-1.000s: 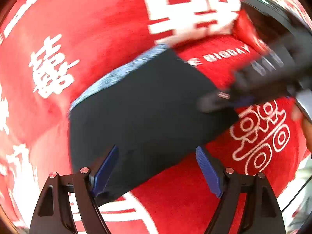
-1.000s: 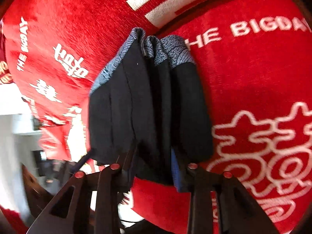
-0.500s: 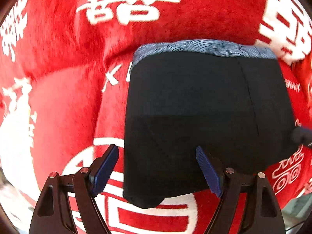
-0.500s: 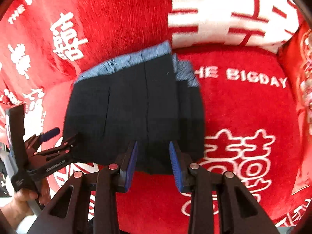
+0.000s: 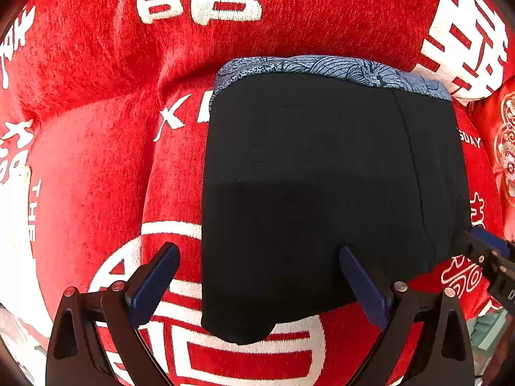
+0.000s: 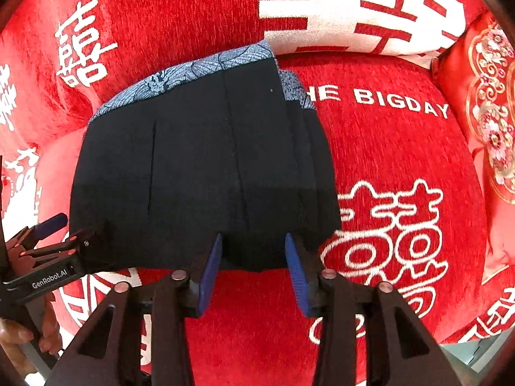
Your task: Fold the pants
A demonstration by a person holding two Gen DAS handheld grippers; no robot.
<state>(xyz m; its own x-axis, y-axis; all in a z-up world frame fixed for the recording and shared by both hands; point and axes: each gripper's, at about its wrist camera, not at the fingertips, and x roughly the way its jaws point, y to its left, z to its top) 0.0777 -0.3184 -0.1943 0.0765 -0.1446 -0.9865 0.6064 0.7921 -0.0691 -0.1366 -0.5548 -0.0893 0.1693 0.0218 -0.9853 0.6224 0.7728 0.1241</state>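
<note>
The black pants [image 5: 322, 193] with a blue patterned waistband [image 5: 322, 67] lie folded into a flat rectangle on the red cushion; they also show in the right wrist view [image 6: 199, 173]. My left gripper [image 5: 257, 284] is open and empty, its blue pads straddling the near left edge of the fold. It shows at the left of the right wrist view [image 6: 61, 234]. My right gripper [image 6: 252, 276] is open and empty at the near right edge of the fold. Its tip shows at the right of the left wrist view [image 5: 482, 247].
A red plush cushion [image 6: 402, 148] with white characters and "THE BIGDAY" lettering lies under the pants. A red embroidered pillow [image 6: 486, 112] stands at the right. The cushion's back [image 5: 225, 32] rises behind the waistband.
My right gripper let go of the bunched pants and opened. The pants now lie flat and folded. Both grippers have drawn back to the near edge.
</note>
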